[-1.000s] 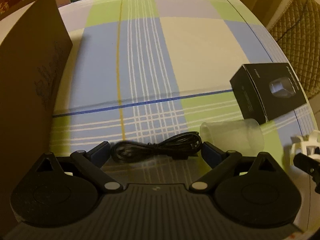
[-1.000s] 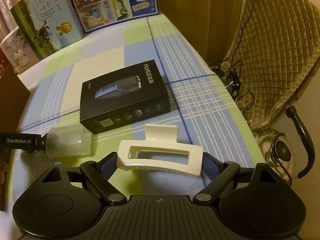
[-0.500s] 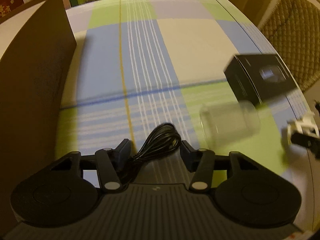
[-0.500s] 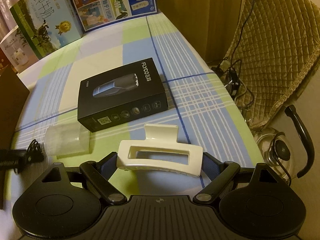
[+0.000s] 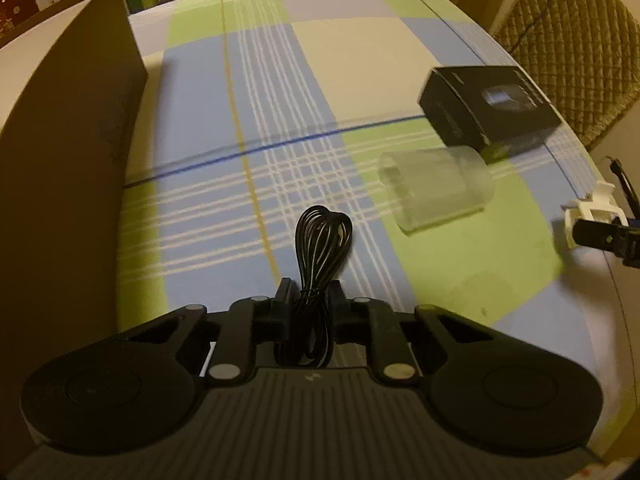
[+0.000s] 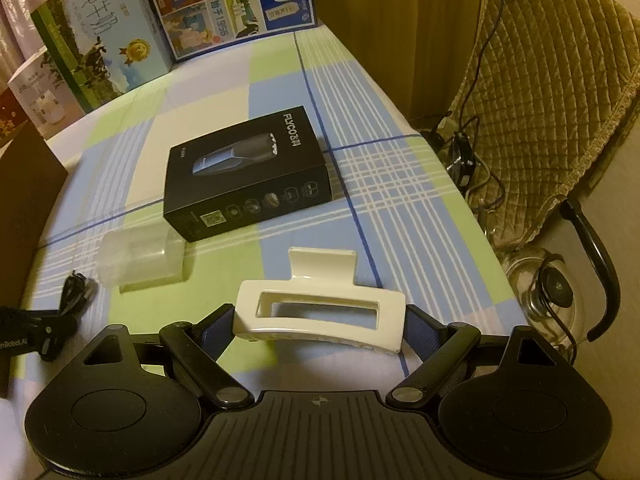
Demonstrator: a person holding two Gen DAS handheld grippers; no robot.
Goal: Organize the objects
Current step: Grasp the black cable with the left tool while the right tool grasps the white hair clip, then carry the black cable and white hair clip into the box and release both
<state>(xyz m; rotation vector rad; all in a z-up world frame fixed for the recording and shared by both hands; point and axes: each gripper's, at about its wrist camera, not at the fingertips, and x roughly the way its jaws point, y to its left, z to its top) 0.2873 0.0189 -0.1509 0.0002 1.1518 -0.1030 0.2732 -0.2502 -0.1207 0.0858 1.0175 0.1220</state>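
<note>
Pinching of the coiled black cable [image 5: 320,256] by the left gripper [image 5: 307,298], beside the clear cup [image 5: 438,190].
If lifted, loose loops (only the bundle's end is clamped) could be snagged on that cup; beyond the cup, the white hair clip [image 6: 320,312] is pinched by the right gripper [image 6: 320,326].

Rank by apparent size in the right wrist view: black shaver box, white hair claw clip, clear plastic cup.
1. black shaver box
2. white hair claw clip, though it lies nearest the camera, which inflates it
3. clear plastic cup

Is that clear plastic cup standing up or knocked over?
Knocked over: the clear cup lies on its side on the tablecloth, mouth facing sideways.
</note>
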